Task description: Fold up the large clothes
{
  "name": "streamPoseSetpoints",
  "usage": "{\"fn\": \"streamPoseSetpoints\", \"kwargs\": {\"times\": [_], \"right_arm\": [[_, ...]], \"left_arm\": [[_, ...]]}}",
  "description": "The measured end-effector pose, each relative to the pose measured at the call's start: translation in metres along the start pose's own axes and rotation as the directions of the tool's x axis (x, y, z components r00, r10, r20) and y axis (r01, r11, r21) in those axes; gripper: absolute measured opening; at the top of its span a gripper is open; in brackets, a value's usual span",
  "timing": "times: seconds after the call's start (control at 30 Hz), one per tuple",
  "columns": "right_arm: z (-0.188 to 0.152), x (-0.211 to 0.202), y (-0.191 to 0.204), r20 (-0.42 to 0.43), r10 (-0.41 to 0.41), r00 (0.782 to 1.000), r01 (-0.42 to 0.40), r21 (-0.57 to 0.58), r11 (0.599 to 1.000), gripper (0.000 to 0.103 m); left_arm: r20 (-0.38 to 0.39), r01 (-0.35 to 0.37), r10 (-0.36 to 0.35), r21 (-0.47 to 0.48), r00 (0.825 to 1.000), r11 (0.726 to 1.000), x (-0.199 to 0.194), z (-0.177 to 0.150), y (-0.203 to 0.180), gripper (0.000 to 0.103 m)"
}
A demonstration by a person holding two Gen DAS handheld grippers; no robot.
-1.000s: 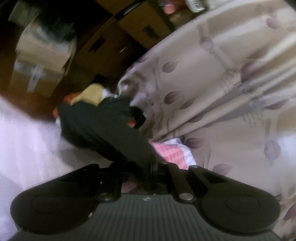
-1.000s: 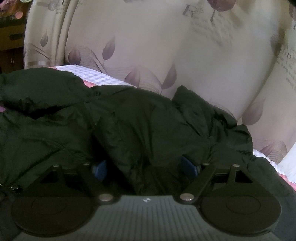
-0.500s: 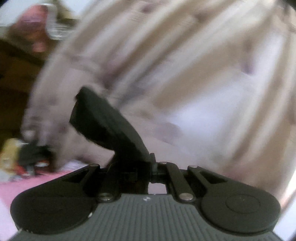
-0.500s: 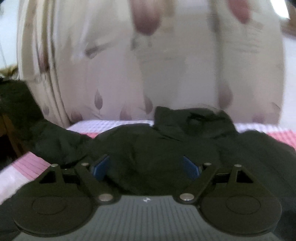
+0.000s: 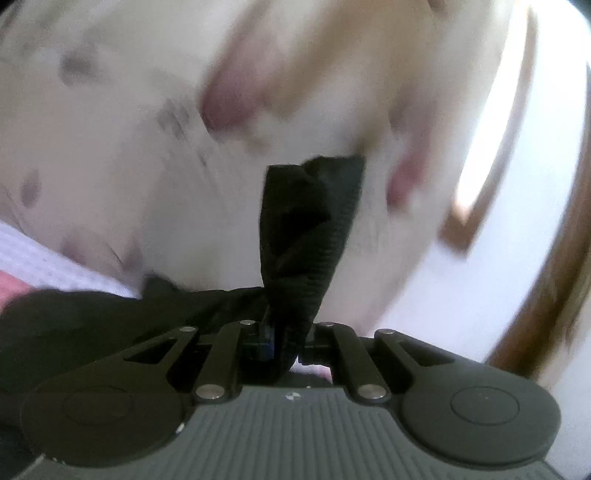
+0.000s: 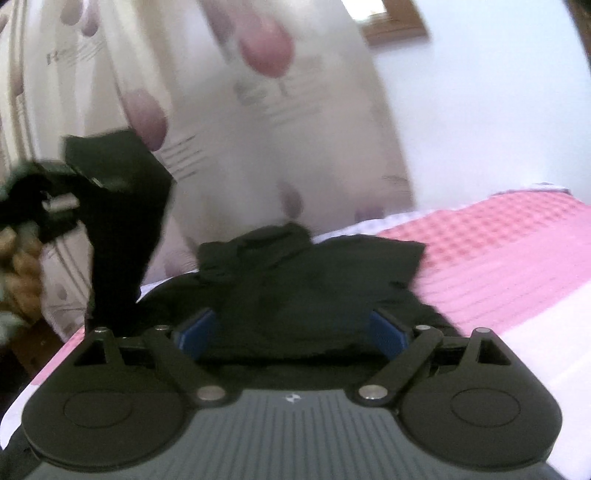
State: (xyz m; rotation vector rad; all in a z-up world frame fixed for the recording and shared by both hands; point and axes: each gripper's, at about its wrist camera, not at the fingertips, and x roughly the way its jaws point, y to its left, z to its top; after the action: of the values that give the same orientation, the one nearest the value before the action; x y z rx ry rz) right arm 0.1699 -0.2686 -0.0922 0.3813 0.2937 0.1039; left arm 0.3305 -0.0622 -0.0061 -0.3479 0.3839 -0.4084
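A large black jacket lies bunched on a pink and white bed cover. My left gripper is shut on the jacket's black ribbed cuff, which stands up from the jaws. In the right wrist view the left gripper holds that sleeve raised at the left. My right gripper is open, its blue pads wide apart, low over the jacket's near edge. The body of the jacket also shows in the left wrist view.
A beige curtain with purple leaf print hangs right behind the bed. A white wall and a wooden frame are at the upper right. The bed's left edge drops off near my right gripper.
My left gripper has swung up and toward the curtain, lifting the sleeve cuff. The right gripper has tilted and turned right, staying open over the jacket.
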Motion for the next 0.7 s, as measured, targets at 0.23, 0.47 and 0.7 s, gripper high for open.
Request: {"fn": "streamPoseSetpoints", "kwargs": {"times": [0.23,0.47,0.7], "right_arm": [[0.002,0.0,-0.029,-0.015,-0.001,1.0,0.002,0.057,0.998,0.091],[0.02,0.021,-0.04,-0.027,0.097,0.995,-0.091,0.189,0.978,0.091],[0.036,0.096,-0.029,-0.133,0.128,0.983,-0.1,0.197,0.975,0.091]], "left_arm": [[-0.104,0.034,-0.014,0.187,0.994,0.982,0.037,-0.062,-0.012,0.1],[-0.025,0.018,-0.015,0.138,1.0,0.99,-0.017,-0.069,0.032,0.103],[0.018,-0.219,0.222,-0.116,0.975,0.969,-0.058,-0.057,0.147,0.103]]}}
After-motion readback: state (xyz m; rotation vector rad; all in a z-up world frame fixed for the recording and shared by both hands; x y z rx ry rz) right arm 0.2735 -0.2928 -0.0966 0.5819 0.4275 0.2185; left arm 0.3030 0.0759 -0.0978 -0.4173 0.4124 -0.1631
